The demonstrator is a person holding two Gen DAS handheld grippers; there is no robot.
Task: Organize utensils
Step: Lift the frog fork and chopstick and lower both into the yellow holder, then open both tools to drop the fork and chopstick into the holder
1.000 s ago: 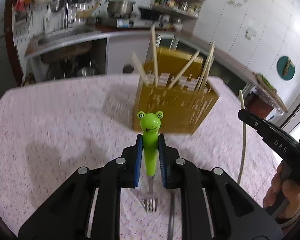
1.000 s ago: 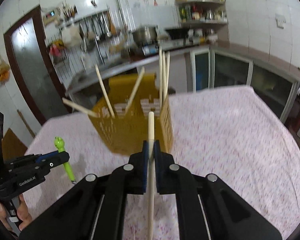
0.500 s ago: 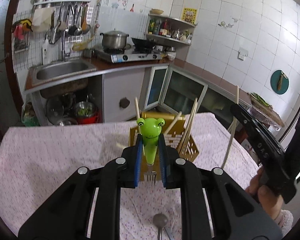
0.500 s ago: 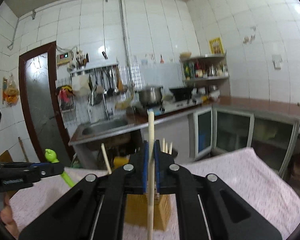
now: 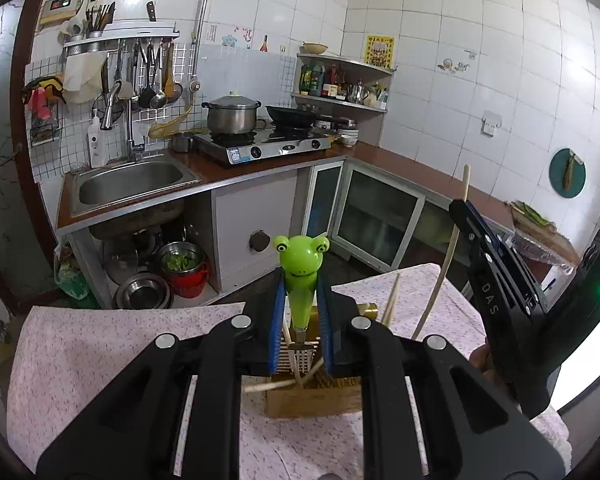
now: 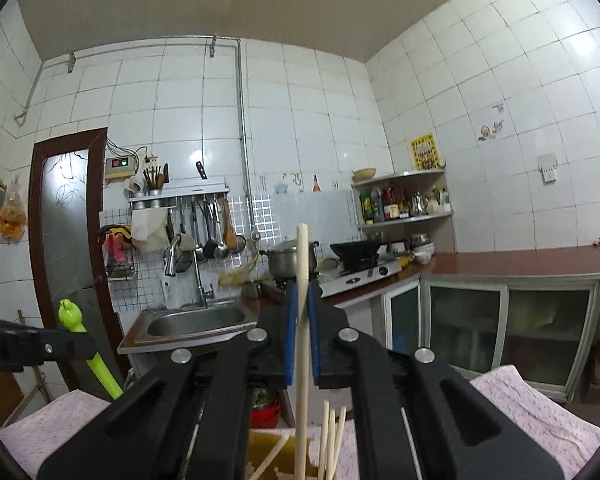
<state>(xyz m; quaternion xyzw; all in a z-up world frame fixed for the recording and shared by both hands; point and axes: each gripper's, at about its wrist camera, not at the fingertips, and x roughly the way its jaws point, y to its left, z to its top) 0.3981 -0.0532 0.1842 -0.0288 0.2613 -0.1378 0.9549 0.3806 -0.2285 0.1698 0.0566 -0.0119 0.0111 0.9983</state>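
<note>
Left tongs clamp the light, slick frog fork mid-handle; right tongs pinch a stiff chopstick, both above the holder.

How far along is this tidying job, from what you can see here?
Partly done, it seems. Several chopsticks already stand in the yellow holder on the table. In hand: the left tool grips a frog-handled fork, prongs down, over the holder, and the right tool grips one more chopstick upright above it. Both still need to go in; these views show no other loose utensils.
</note>
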